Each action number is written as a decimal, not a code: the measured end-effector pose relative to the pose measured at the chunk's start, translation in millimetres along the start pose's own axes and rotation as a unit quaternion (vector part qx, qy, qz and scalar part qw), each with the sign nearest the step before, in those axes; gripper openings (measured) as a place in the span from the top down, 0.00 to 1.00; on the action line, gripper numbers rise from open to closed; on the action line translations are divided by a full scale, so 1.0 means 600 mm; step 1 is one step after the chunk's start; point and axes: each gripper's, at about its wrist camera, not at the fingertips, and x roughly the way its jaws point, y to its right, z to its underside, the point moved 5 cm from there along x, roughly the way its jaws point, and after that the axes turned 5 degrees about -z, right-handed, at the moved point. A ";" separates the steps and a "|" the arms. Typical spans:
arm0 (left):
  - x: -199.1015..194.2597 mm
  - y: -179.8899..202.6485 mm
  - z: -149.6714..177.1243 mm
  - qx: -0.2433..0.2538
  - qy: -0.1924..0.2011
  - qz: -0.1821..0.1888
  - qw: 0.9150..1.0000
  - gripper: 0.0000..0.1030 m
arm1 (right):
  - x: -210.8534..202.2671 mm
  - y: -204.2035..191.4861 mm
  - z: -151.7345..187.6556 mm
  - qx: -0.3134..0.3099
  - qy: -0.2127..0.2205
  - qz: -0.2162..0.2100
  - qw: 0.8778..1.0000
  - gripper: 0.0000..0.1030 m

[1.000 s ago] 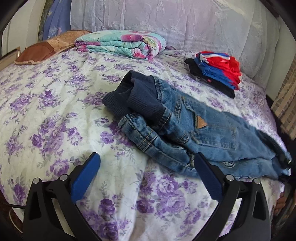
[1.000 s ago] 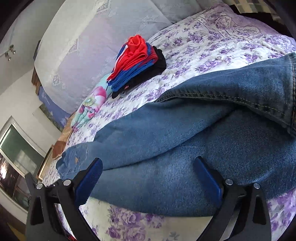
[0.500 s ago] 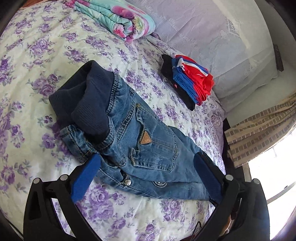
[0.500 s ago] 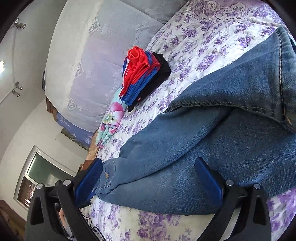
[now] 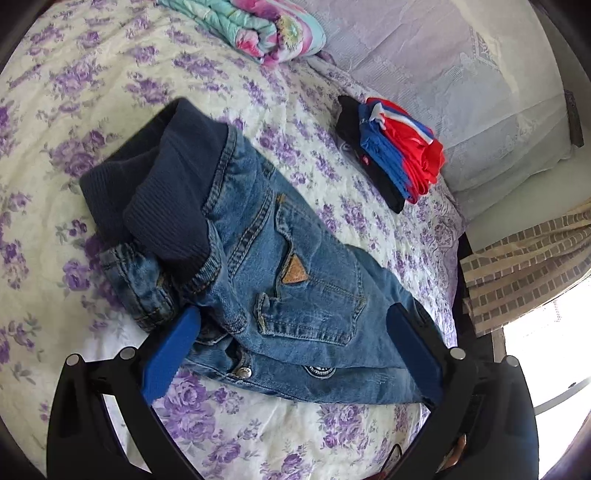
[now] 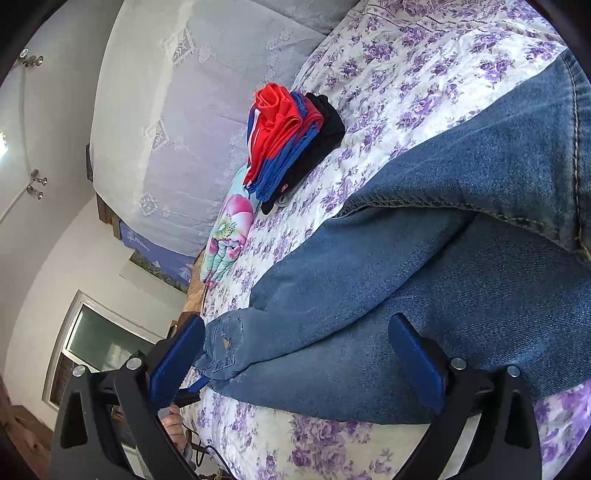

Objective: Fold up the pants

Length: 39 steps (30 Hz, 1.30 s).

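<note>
Blue denim pants (image 5: 295,280) with a dark navy ribbed waistband (image 5: 159,192) lie crumpled on the flowered bedspread (image 5: 74,92). My left gripper (image 5: 291,350) is open and hovers over the waist end, above the back pocket and a metal button (image 5: 243,372). In the right wrist view the pant legs (image 6: 424,295) fill the right and middle. My right gripper (image 6: 295,354) is open, low over the leg fabric, its fingers straddling it without closing. The left gripper's blue finger (image 6: 197,384) shows past the waist end.
A stack of folded red, blue and black clothes (image 5: 391,151) lies beyond the pants near a white lace pillow (image 5: 461,74). A folded floral quilt (image 5: 255,26) lies at the head of the bed. A bed edge and striped curtain (image 5: 528,266) are to the right.
My left gripper has moved in closer over the waist of the pants. My right gripper has tilted and shifted slightly along the legs. Both stay open.
</note>
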 end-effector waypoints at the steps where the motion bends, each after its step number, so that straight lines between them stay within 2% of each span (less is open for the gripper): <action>1: 0.007 -0.003 -0.001 -0.006 -0.001 -0.005 1.000 0.05 | 0.002 0.001 0.000 0.000 -0.004 0.004 1.000 0.03; 6: 0.017 0.025 -0.028 -0.006 0.012 0.001 1.000 0.05 | 0.014 0.002 -0.009 0.010 -0.023 0.012 1.000 0.03; 9: 0.008 0.061 -0.034 0.037 0.036 0.013 0.999 0.05 | 0.011 -0.011 -0.014 0.013 -0.031 -0.015 0.999 0.03; 12: 0.016 0.075 -0.038 0.066 0.034 0.000 0.997 0.05 | 0.017 -0.015 -0.018 0.010 -0.045 -0.019 0.999 0.03; 15: 0.044 0.053 -0.037 0.034 0.006 -0.027 0.999 0.05 | 0.033 0.005 -0.022 0.039 -0.060 0.009 0.997 0.03; 17: 0.053 0.041 -0.033 0.031 -0.001 -0.040 0.999 0.05 | 0.046 0.010 -0.026 0.030 -0.074 0.033 0.996 0.03; 21: 0.052 0.037 -0.037 0.028 0.009 -0.031 0.999 0.05 | 0.070 0.017 -0.040 0.021 -0.063 0.072 0.995 0.03; 22: 0.048 0.038 -0.039 0.029 0.016 -0.024 0.999 0.08 | 0.075 0.014 -0.043 0.010 -0.059 0.077 0.995 0.03; 23: 0.041 0.042 -0.042 0.032 0.026 -0.019 0.999 0.21 | 0.079 0.009 -0.046 -0.003 -0.054 0.079 0.995 0.03; 25: 0.024 0.053 -0.051 0.049 0.046 -0.010 0.998 0.37 | 0.082 -0.007 -0.052 -0.030 -0.044 0.075 0.996 0.03; 26: 0.019 0.061 -0.059 0.054 0.052 0.001 0.997 0.38 | 0.087 -0.013 -0.059 -0.042 -0.042 0.078 0.995 0.03; 30: 0.044 0.093 -0.118 0.059 0.042 0.019 0.997 0.41 | 0.138 -0.008 -0.128 -0.060 -0.052 0.087 0.993 0.06; 31: 0.055 0.100 -0.134 0.064 0.042 0.018 0.997 0.51 | 0.154 0.001 -0.153 -0.051 -0.051 0.089 0.993 0.11; 32: 0.067 0.103 -0.152 0.062 0.045 0.010 0.997 0.57 | 0.164 0.009 -0.174 -0.037 -0.046 0.094 0.994 0.26; 34: 0.084 0.108 -0.185 0.052 0.051 0.006 0.997 0.57 | 0.178 0.015 -0.221 -0.022 -0.031 0.081 0.996 0.39; 36: 0.090 0.115 -0.234 0.053 0.091 -0.004 0.994 0.58 | 0.205 0.013 -0.276 -0.027 -0.029 0.065 0.997 0.39; 37: 0.093 0.110 -0.264 0.048 0.121 -0.026 0.991 0.58 | 0.218 0.017 -0.301 -0.027 -0.019 0.071 0.997 0.38; 38: 0.099 0.104 -0.286 0.048 0.136 -0.045 0.989 0.58 | 0.232 0.023 -0.323 -0.031 -0.014 0.089 0.995 0.32; 39: 0.107 0.094 -0.303 0.040 0.148 -0.067 0.986 0.56 | 0.246 0.029 -0.340 -0.041 -0.018 0.110 0.993 0.22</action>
